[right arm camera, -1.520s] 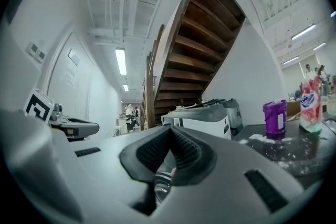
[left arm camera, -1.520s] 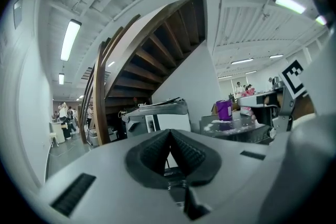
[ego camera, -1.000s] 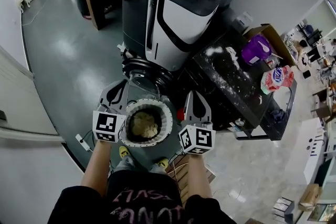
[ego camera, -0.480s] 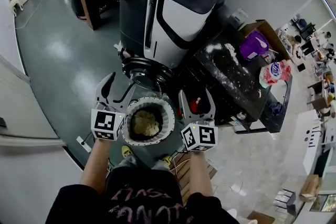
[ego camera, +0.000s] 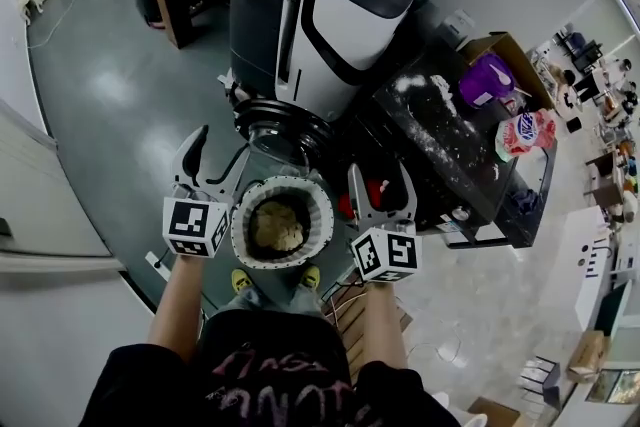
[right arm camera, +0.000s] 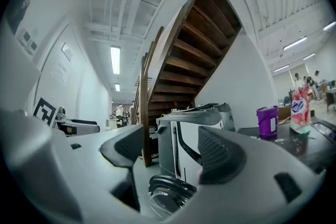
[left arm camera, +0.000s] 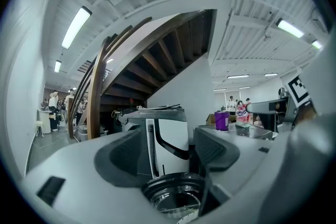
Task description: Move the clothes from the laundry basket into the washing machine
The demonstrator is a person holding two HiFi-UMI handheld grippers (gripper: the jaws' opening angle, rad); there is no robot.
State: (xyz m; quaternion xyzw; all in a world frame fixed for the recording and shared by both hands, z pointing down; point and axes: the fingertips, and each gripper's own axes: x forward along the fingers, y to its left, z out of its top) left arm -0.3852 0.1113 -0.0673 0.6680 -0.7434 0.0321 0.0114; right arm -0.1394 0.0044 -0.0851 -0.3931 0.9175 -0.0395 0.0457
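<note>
The clothes (ego camera: pixel 277 228) are a pale yellow heap down inside the laundry basket (ego camera: pixel 318 215). The basket is round and white. It sits low in the middle of the head view, on the floor, right above the person's yellow shoes (ego camera: pixel 240 281).

The left gripper (ego camera: pixel 215 160) is just to the left of the basket. The right gripper (ego camera: pixel 379 180) is just to the right of it. Both point up the frame, toward the washing machine (ego camera: pixel 320 25). Both sets of jaws have just been opening, and they stand wide apart. Nothing is between them. Each gripper's own view shows only the machine far past its jaws. No jaw touches the clothes. I cannot tell if the grippers touch the basket's rim.

The washing machine is white and dark grey. It fills the upper middle of the head view. Its round glass door (ego camera: pixel 285 130) hangs open low at the front, just above the basket in the frame.

To the right of the machine is a dark table (ego camera: pixel 430 147) with white specks on top. A purple jug (ego camera: pixel 487 80) and a pink and white bag (ego camera: pixel 527 137) stand on it, at the right of the frame. A brown cardboard box (ego camera: pixel 518 57) is by the jug.

In the left gripper view, wooden stairs (left arm camera: pixel 152 60) rise behind the machine. The floor (ego camera: pixel 110 105) at the left is grey and shiny.
</note>
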